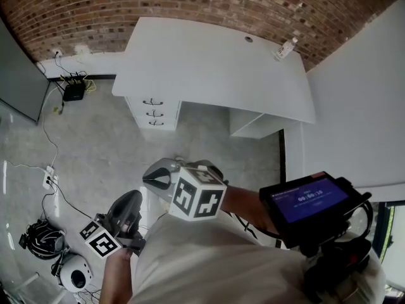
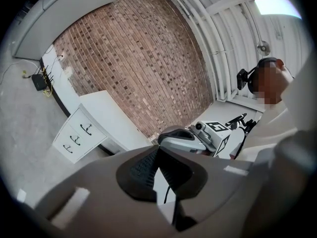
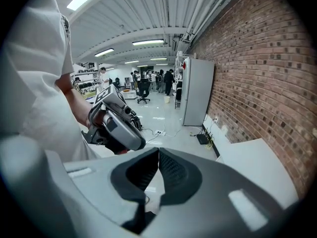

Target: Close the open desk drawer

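The white desk [image 1: 209, 62] stands against the brick wall, well ahead of me. Its drawer unit [image 1: 152, 111] has three black handles, and it shows again in the left gripper view as the drawer unit [image 2: 77, 133]. The drawer fronts look flush from here; I cannot make out one standing out. My left gripper [image 1: 130, 208] and right gripper [image 1: 158, 175] hang close to my body, far from the desk. Both point towards each other. The left gripper [image 2: 157, 150] is shut on nothing. The right gripper [image 3: 158, 152] is shut on nothing too.
A small bottle [image 1: 285, 48] lies on the desk's right end. A black box [image 1: 74, 92] with cables sits on the floor by the wall. More cables and a white round device [image 1: 77, 274] lie at my left. A screen [image 1: 310, 201] hangs at my chest.
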Tool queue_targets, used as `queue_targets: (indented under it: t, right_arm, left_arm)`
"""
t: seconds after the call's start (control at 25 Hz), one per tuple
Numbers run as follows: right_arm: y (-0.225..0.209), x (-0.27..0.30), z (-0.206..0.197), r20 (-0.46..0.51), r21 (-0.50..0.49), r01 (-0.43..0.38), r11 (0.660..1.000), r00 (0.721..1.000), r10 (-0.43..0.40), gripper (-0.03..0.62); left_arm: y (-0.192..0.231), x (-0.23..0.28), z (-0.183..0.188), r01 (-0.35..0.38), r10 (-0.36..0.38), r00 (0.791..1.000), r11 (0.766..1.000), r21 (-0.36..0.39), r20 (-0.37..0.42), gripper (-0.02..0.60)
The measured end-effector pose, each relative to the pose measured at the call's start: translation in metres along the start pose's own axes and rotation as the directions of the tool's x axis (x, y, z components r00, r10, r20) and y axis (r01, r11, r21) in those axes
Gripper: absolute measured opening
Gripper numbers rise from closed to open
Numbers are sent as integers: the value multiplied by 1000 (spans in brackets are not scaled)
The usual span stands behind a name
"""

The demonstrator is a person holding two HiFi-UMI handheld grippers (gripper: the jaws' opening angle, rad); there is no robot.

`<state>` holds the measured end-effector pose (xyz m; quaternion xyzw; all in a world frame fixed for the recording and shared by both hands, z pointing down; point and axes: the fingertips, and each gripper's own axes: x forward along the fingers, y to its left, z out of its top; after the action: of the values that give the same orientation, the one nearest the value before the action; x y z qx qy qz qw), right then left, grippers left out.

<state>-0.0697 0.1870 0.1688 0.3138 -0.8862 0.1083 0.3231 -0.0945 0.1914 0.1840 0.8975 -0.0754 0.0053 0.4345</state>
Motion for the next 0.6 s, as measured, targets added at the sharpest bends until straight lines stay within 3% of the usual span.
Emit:
queue_targets:
  t: [0.6]
  right_arm:
    - [4,-3,-7,-16,-29,32,999,999,-32,3]
  left_arm:
    - [17,7,-14,-11,9,999,1000,-28,-44,3]
